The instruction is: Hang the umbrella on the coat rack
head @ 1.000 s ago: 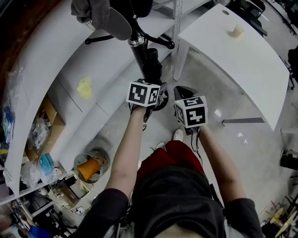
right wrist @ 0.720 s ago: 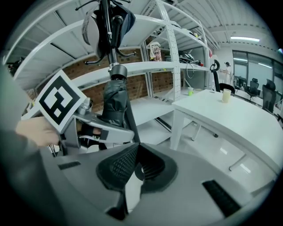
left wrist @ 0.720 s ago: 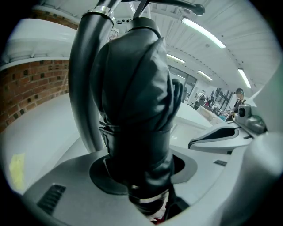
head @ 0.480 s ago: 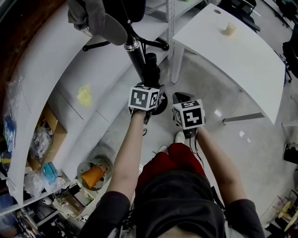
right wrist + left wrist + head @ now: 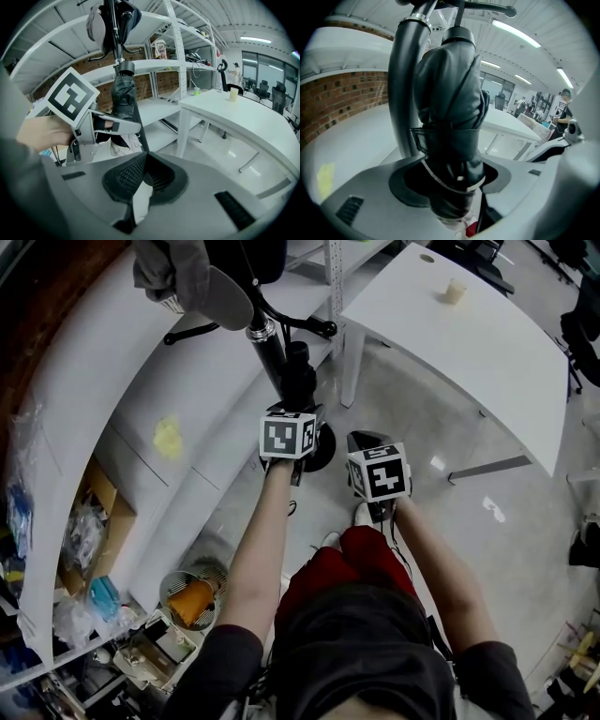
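White shelving (image 5: pixel 103 399) curves along the left of the head view, with brick wall behind it in the gripper views, and a white table (image 5: pixel 469 352) stands on the pale floor at the upper right. Between them rises the black coat rack (image 5: pixel 270 348), a pole with a silver collar and thin hook arms near its top, where a grey garment (image 5: pixel 183 277) hangs. The folded black umbrella (image 5: pixel 450 93) stands upright just beside that pole, below the hook arms and on none of them; whether it touches the pole I cannot tell. The left gripper (image 5: pixel 451 182) clamps the umbrella's lower part between its jaws, just under the strap (image 5: pixel 445 136) that wraps the folded canopy. The right gripper (image 5: pixel 144 174) is held a little lower and to the right of the left one, apart from the umbrella and rack; its ribbed jaws are drawn together with nothing between them. From the right gripper view, the left gripper shows with its marker cube (image 5: pixel 70 96) turned outward and a hand behind it. A round basket (image 5: pixel 167 579) sits on the floor near the shelving with an orange object inside. A small yellow lump (image 5: pixel 169 437) lies on a lower shelf, and a pale cup (image 5: pixel 454 291) stands on the table's far end.
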Available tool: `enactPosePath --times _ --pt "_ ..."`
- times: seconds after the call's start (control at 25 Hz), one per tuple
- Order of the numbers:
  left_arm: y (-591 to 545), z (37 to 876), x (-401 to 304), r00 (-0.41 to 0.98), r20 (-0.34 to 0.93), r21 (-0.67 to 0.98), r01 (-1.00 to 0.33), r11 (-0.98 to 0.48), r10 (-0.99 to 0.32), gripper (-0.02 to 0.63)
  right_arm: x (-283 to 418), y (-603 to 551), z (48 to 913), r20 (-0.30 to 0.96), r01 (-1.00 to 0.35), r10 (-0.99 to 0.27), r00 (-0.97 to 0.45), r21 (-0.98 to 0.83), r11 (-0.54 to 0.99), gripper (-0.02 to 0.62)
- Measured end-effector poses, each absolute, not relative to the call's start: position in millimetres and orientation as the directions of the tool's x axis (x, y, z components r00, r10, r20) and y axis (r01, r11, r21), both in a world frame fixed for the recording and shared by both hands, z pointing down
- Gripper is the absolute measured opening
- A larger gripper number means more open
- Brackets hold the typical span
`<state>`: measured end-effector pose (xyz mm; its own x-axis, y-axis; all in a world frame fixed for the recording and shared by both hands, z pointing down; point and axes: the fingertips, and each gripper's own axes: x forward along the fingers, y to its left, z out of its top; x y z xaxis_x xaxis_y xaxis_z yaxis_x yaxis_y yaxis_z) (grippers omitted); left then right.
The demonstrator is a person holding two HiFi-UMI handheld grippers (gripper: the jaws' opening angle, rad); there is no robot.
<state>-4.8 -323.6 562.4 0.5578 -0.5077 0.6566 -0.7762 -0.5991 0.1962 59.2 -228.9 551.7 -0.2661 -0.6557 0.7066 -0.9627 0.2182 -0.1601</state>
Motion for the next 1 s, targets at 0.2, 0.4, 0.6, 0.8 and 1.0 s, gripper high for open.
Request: enactPosePath --times 0.2,0.4,0.6,0.8,1.0 --pt "-326 562 -10 0.553 0.65 0.193 -0.783 -0.591 -0.521 0.261 55 -223 553 0.707 -0.965 -0.658 -0.259 -0.154 0.214 0.018" --pt "-326 563 -14 0.556 0.649 0.198 -0.783 -0.589 -0.52 0.265 52 -219 555 0.711 -0.968 -0.659 -0.246 -0.146 0.205 0.018" --pt "-326 565 -21 0.546 0.652 0.191 -0.79 -0.582 -0.526 0.273 51 -217 554 0.714 -0.97 -0.659 -0.236 -0.137 0.2 0.018" --pt "-320 573 -29 0.55 0.664 0.216 -0.79 -0.573 -0.507 0.281 48 -215 554 0.715 -0.971 -0.659 -0.234 -0.131 0.202 0.018" --pt "-306 588 -45 0.539 0.678 0.241 -0.806 -0.541 -0.5 0.281 44 -210 558 0.722 -0.969 -0.65 -0.236 -0.13 0.208 0.018"
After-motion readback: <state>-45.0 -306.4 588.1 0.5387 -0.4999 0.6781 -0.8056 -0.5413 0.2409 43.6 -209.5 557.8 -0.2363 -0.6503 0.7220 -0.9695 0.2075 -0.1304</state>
